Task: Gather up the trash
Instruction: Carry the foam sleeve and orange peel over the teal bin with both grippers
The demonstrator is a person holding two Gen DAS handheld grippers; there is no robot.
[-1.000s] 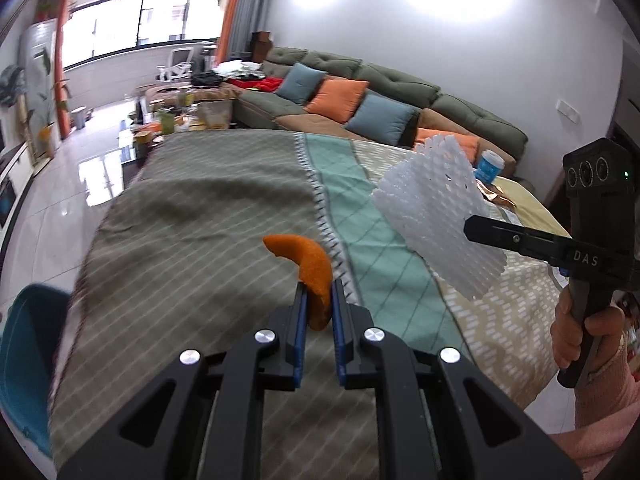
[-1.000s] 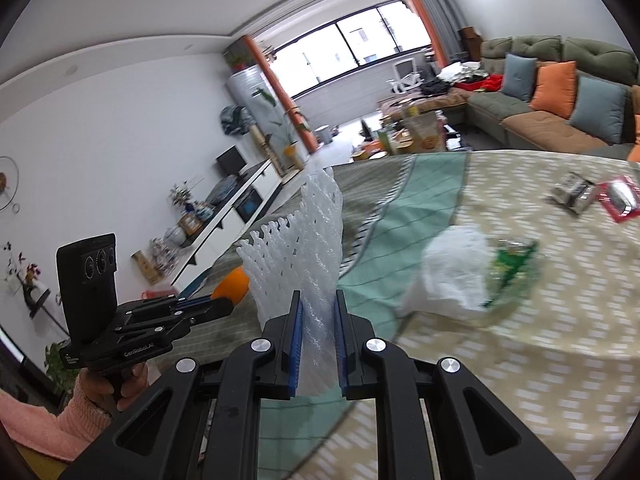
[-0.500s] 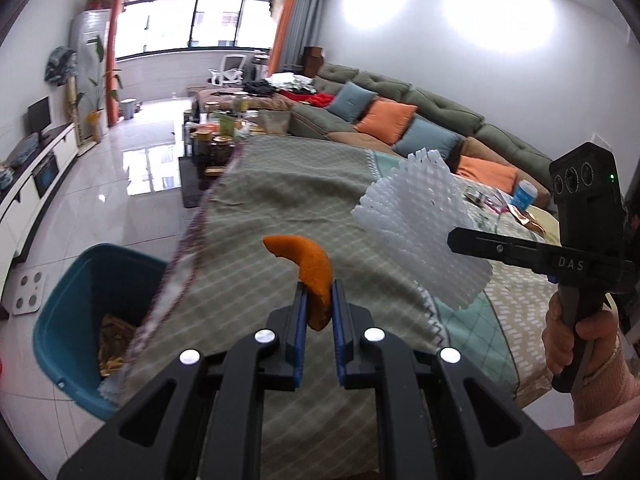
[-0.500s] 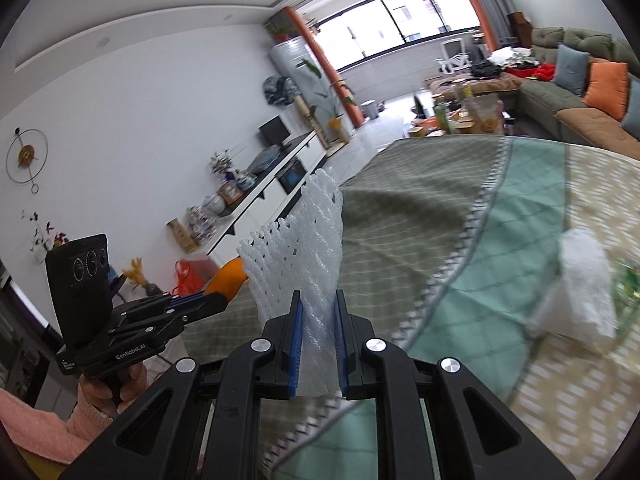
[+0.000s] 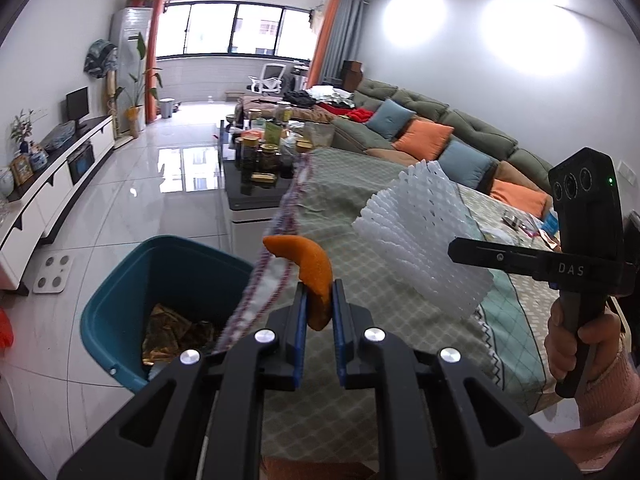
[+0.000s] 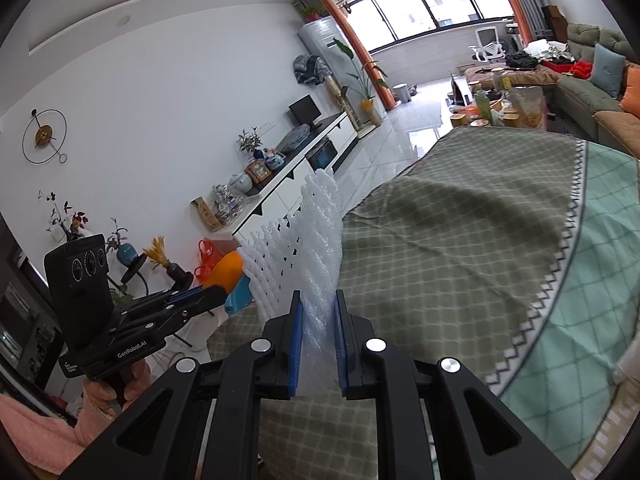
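Your left gripper (image 5: 319, 312) is pinched tight on the curved orange peel (image 5: 308, 268), which sticks up in the middle of the left wrist view. Your right gripper (image 6: 318, 340) is squeezed shut on the white foam fruit net (image 6: 304, 248), which stands up in the middle of the right wrist view. So you hold 2 bits of trash, 1 in each claw.

The round teal plastic bin (image 5: 120, 304) sits at the lower left of the left wrist view, on the shiny floor beside the hanging edge of the green checked cloth (image 5: 360, 208). There is some crinkly trash inside it.

I think the job now is to bring both pieces over the bin. Move the peel left until it hangs right over the open top, then let go. The net is very light and may float away, so get it low over the bin before you open that claw. Keep clear of the cloth fringe.
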